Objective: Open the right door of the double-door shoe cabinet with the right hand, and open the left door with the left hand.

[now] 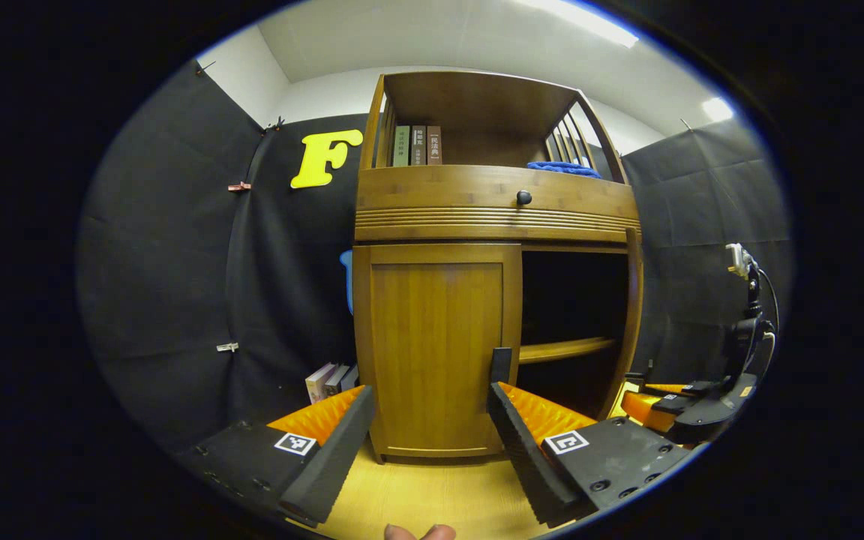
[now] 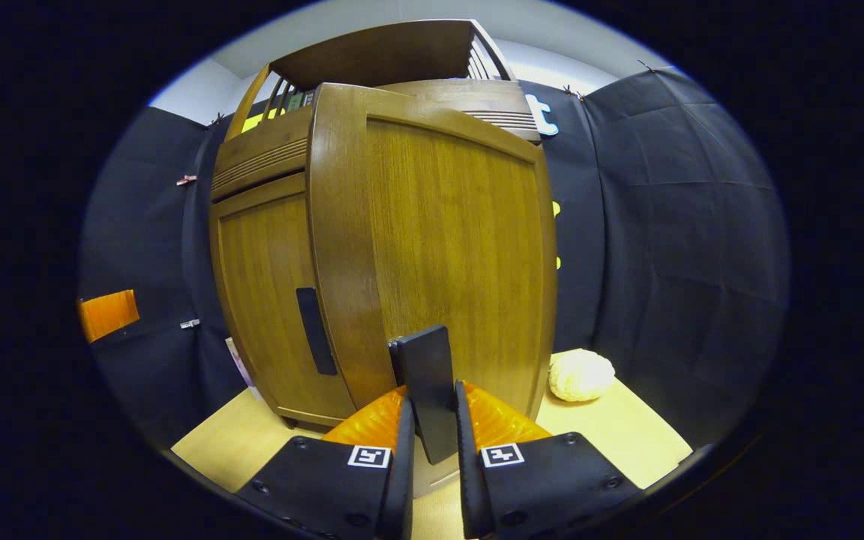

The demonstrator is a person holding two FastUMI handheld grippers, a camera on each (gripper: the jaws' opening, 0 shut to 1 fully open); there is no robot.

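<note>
Left gripper (image 1: 428,420): fingers spread wide and gripping nothing, pointed level at the shoe cabinet (image 1: 492,217) from in front, low over the wooden floor (image 1: 432,495).
Left fingers: one on each side of the left door's lower half, apart from the wood.
Left door (image 1: 436,345): shut flush; its dark handle (image 1: 501,365) shows just above the right-hand finger.
Right gripper (image 2: 432,442): clenched on the right door's dark handle (image 2: 424,375), both pads pressing the flat bar between them.
Right door (image 2: 447,255): swung out from the cabinet front, its panel close before the right gripper view.
Right compartment (image 1: 574,322): open in the left gripper view, dark, one shelf (image 1: 567,349) across it.
Other gripper: seen far right in the left gripper view (image 1: 691,405), low beside the cabinet.
Holder: fingertips (image 1: 421,532) at the bottom edge of the left gripper view.
</note>
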